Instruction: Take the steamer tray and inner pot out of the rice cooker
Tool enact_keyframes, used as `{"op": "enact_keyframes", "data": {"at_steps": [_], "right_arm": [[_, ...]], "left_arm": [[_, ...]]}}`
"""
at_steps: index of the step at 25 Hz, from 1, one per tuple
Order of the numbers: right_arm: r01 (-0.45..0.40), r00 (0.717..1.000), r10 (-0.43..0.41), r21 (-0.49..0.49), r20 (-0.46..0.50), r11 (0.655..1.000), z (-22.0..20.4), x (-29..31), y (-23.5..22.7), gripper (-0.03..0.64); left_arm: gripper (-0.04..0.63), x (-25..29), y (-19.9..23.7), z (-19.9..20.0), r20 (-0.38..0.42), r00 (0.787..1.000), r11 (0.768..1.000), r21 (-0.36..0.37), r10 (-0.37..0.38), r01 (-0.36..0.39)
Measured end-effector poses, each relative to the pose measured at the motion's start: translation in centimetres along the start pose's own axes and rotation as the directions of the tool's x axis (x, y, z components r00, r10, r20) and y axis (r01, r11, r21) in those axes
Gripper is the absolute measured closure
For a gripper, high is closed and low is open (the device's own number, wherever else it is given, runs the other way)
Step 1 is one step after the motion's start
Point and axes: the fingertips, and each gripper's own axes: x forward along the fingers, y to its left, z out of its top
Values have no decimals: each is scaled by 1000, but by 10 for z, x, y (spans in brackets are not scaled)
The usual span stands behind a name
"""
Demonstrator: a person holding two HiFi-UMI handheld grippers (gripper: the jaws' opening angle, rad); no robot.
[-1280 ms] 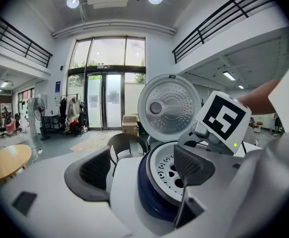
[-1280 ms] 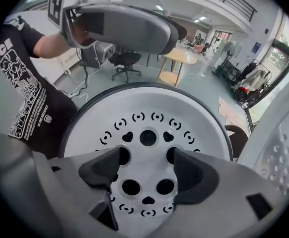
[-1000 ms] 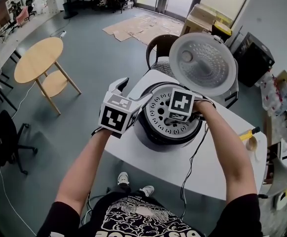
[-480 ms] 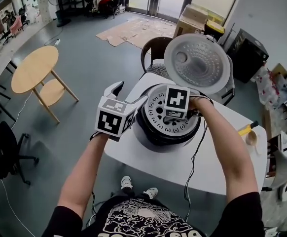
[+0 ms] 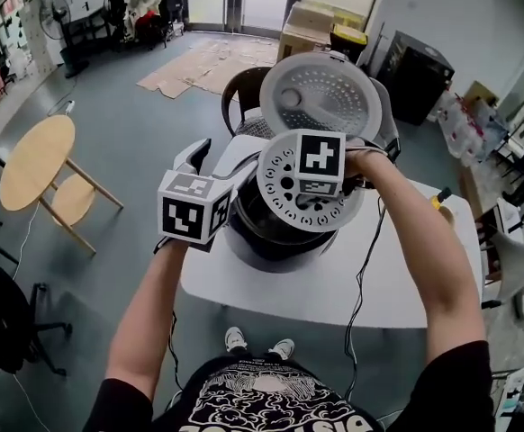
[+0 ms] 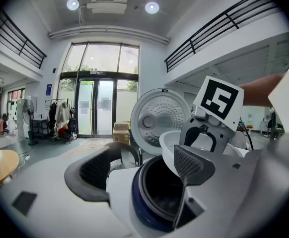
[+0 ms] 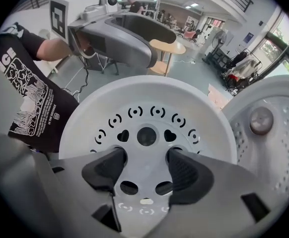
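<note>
— What is happening at the rice cooker (image 5: 280, 257)?
— The left gripper (image 6: 144, 168) is gaping beside its rim. The right gripper (image 7: 144, 170) is pinching the middle of the steamer tray (image 7: 149, 94), just above the cooker.
— The inner pot (image 6: 157, 195)?
— Sitting inside the cooker.

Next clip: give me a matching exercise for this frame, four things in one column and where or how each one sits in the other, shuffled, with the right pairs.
Things
1. steamer tray
2. lid
3. inner pot
4. round wooden table

Places or states
A. swung open, standing up behind the rice cooker
B. sitting inside the rice cooker
C. on the floor, far left in the head view
D. gripped by the right tongs, raised above the rice cooker

Pairs: 1-D; 2-A; 3-B; 4-C
</note>
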Motion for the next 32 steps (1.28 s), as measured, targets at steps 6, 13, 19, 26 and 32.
{"op": "enact_keyframes", "data": {"at_steps": [6, 13, 19, 26, 32], "right_arm": [[39, 999, -39, 116, -3, 992, -16, -30, 9, 319], [83, 996, -76, 288, -35, 954, -72, -55, 30, 319], [84, 996, -66, 425, -57, 901, -143, -54, 63, 319], [118, 993, -107, 505, -51, 855, -209, -24, 82, 319], [80, 996, -90, 529, -6, 845, -249, 33, 94, 318]], "left_arm": [[206, 4, -20, 19, 30, 994, 994, 20, -107, 107], [206, 25, -78, 29, 42, 963, 963, 44, -267, 265], [206, 47, -150, 28, 29, 923, 922, 71, -384, 381], [206, 67, -207, 13, -4, 909, 904, 103, -416, 414], [206, 89, -240, -8, -31, 920, 912, 120, -390, 391]]}}
